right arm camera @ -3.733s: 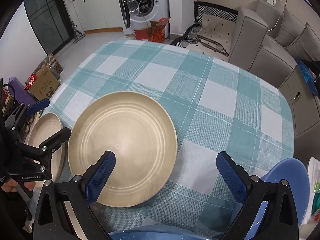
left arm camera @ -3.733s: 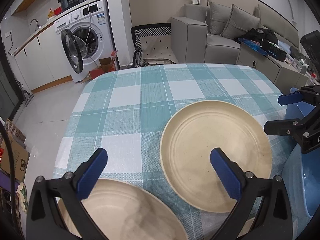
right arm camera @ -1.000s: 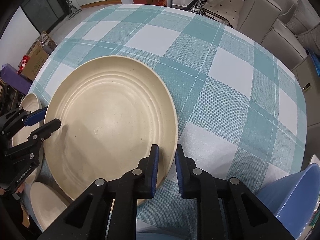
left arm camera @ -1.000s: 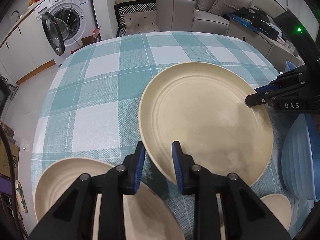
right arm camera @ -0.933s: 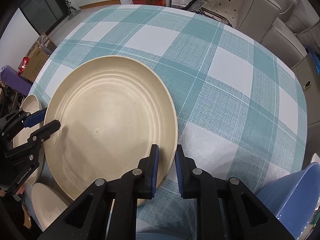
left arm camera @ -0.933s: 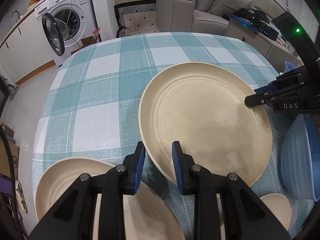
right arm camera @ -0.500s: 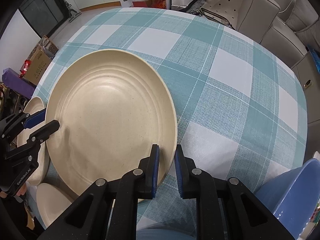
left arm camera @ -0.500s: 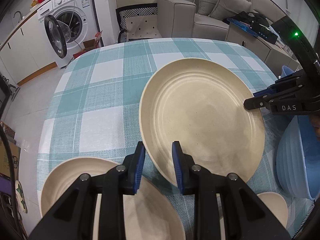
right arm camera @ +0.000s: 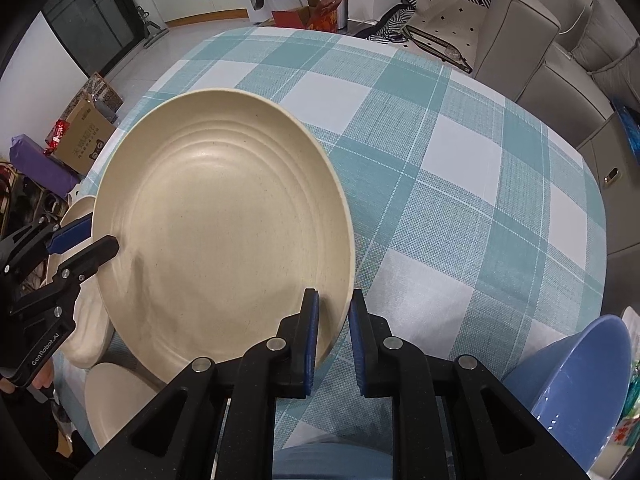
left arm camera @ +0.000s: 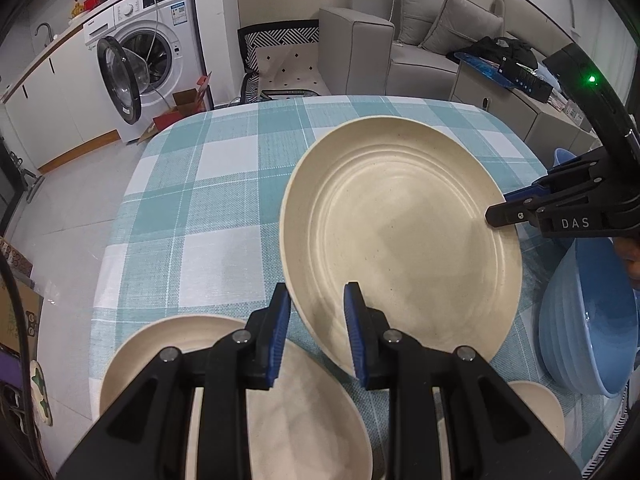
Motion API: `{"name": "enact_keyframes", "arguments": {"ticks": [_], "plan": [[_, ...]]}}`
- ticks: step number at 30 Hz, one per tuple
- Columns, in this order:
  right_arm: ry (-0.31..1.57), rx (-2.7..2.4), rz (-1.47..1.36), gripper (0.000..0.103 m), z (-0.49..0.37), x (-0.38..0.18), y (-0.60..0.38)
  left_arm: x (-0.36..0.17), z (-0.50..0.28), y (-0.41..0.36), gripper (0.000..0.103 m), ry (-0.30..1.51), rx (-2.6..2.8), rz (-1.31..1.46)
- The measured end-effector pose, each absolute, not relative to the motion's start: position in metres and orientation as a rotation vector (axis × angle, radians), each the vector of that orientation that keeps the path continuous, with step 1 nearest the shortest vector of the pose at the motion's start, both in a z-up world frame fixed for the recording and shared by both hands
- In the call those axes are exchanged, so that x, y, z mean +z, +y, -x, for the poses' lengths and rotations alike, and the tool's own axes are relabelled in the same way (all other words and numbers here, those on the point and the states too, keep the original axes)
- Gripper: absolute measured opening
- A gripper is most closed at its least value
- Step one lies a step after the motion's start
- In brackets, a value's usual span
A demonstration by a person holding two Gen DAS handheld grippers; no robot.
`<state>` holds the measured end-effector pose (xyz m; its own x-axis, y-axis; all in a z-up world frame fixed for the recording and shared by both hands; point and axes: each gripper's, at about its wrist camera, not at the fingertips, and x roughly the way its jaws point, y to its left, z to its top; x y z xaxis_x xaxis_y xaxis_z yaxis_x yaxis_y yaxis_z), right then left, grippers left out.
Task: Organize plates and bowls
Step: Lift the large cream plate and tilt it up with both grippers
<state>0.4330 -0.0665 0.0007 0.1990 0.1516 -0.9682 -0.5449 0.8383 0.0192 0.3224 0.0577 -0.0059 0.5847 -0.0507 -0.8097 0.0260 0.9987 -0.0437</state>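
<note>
1. Large cream plate (left arm camera: 404,240) is held off the bench (left arm camera: 224,200), gripped on opposite edges by both tongs and tilted, its far rim raised.
2. Left tongs (left arm camera: 316,336) are closed narrowly on the plate's near rim in the left wrist view; the rim is seen clamped between the blue pads (left arm camera: 354,332).
3. Right tongs (right arm camera: 333,332) are closed tight on the rim at the plate's other side, as seen in the right wrist view, where the rim passes between the two blue pads.
4. In the left wrist view the right tongs are seen at the plate's right edge; in the right wrist view the left tongs (right arm camera: 86,240) are seen at its left edge.
5. A second cream plate (left arm camera: 280,400) is seen below the left tongs, lying on the checked tablecloth (right arm camera: 460,200).
6. A small cream dish (left arm camera: 540,404) is seen near the lower right, just beside a blue bowl (left arm camera: 592,328).
7. A washing machine (left arm camera: 148,60) with its door open and a grey sofa (left arm camera: 420,40) are seen beyond the bench.
</note>
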Motion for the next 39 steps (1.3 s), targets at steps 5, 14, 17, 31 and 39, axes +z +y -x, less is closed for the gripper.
{"name": "enact_keyframes", "arguments": {"ticks": [5, 14, 17, 31, 39], "plan": [[1.266, 0.512, 0.371, 0.015, -0.426, 0.012, -0.061, 0.003, -0.315, 0.061, 0.026, 0.927, -0.036, 0.030], [1.227, 0.529, 0.384, 0.015, -0.409, 0.033, -0.051, 0.020, -0.298, 0.072, 0.026, 0.891, -0.019, 0.030], [1.215, 0.536, 0.389, 0.015, -0.401, 0.039, -0.047, 0.025, -0.291, 0.075, 0.026, 0.880, -0.012, 0.032], [1.173, 0.574, 0.416, 0.015, -0.371, 0.060, -0.034, 0.039, -0.260, 0.084, 0.026, 0.846, 0.015, 0.035], [1.154, 0.590, 0.424, 0.015, -0.354, 0.065, -0.034, 0.044, -0.246, 0.083, 0.026, 0.832, 0.021, 0.034]]}}
